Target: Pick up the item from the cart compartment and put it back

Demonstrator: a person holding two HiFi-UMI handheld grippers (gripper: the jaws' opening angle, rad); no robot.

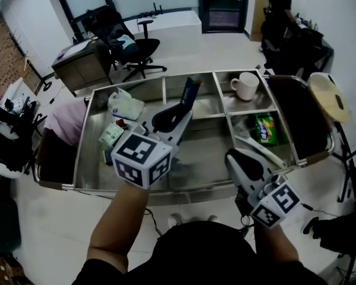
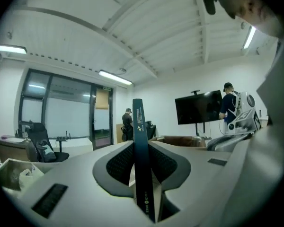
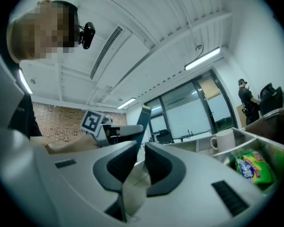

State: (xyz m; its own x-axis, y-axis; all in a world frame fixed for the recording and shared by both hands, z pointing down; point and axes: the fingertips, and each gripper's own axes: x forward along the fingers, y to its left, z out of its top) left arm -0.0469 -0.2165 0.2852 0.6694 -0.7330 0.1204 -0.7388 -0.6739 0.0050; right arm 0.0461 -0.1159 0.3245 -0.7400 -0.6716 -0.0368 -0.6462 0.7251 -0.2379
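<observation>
While the left gripper [image 1: 179,114] pinches the thin dark blue box [image 1: 191,92] between its jaws, the box sticks up above the middle of the cart [image 1: 83,150]; the right gripper [image 3: 141,150] has its jaws a little apart, holding nothing, near the cart's front edge.

This is an office. Beyond the steel cart [image 1: 83,153] stand a black swivel chair [image 1: 127,46], a desk [image 1: 80,64] and a glass door [image 1: 222,5]. A dark screen [image 2: 199,108] hangs on the wall under strip lights [image 2: 114,77].
</observation>
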